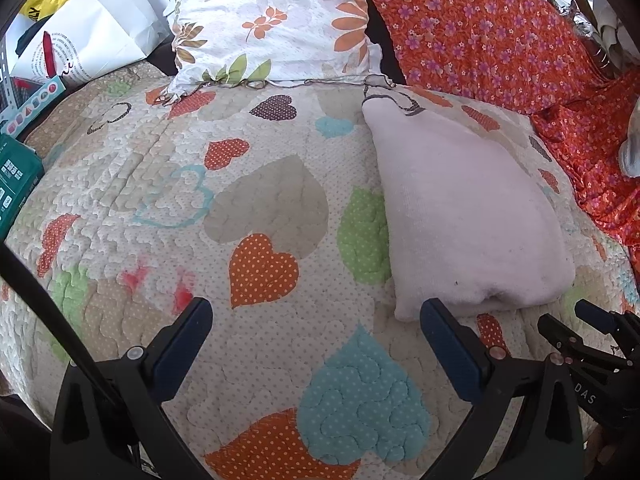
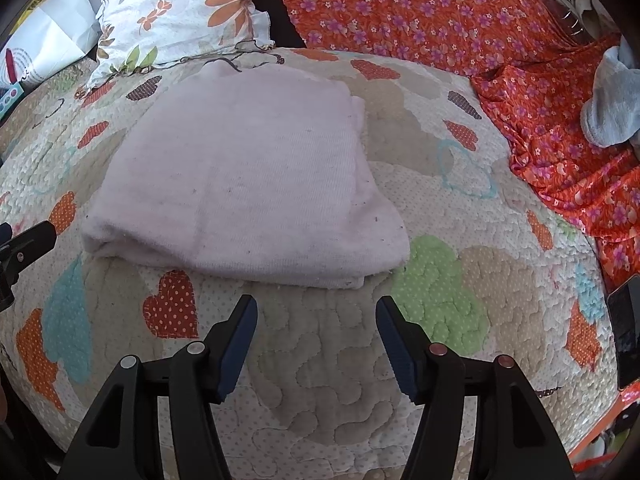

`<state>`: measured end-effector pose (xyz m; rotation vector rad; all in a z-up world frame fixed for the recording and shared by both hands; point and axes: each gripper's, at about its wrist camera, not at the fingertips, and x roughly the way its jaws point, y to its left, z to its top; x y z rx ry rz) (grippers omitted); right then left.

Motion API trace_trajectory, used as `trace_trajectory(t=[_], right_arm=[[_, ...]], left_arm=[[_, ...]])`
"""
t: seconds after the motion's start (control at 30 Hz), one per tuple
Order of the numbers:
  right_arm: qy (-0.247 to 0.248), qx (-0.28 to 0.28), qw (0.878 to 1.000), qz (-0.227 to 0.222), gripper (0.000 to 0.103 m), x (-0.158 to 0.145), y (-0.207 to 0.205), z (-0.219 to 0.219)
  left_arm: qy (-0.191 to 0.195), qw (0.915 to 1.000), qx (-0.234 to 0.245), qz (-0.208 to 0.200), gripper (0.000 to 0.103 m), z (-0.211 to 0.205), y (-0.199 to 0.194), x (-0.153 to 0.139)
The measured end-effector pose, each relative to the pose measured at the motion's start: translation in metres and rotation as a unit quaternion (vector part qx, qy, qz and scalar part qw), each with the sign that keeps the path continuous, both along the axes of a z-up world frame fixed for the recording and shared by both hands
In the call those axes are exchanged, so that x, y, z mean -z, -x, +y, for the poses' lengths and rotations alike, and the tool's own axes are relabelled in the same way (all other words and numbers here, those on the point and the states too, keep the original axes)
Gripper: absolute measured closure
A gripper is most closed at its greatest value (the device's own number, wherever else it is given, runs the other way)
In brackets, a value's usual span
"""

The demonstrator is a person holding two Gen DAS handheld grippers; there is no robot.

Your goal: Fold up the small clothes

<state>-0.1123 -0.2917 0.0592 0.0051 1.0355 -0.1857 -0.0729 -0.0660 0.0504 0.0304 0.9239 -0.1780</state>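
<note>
A pale pink garment [image 1: 464,208] lies folded flat on the heart-patterned quilt [image 1: 256,208]; in the right wrist view the garment [image 2: 240,176] fills the middle of the quilt [image 2: 440,288]. My left gripper [image 1: 316,312] is open and empty, low over the quilt, with the garment's near corner just beyond its right finger. My right gripper [image 2: 316,312] is open and empty, just short of the garment's near folded edge. The right gripper also shows at the lower right of the left wrist view [image 1: 576,320].
A floral pillow [image 1: 272,20] and an orange flowered cloth [image 1: 500,28] lie behind the quilt. White bags [image 1: 80,28] and a green box [image 1: 16,172] sit at the left. A grey garment [image 2: 612,108] lies on the orange cloth [image 2: 560,168] at the right. A dark phone [image 2: 626,328] lies at the right edge.
</note>
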Motion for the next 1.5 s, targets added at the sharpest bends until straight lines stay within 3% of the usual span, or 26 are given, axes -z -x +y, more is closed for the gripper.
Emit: trace_trajectory(t=[1.5], right_arm=[[0.006, -0.005, 1.000, 0.010, 0.035, 0.0074, -0.0025, -0.0032]], left_arm=[[-0.002, 0.9999, 0.009, 0.005, 0.000, -0.0064, 0.0041, 0.0029]])
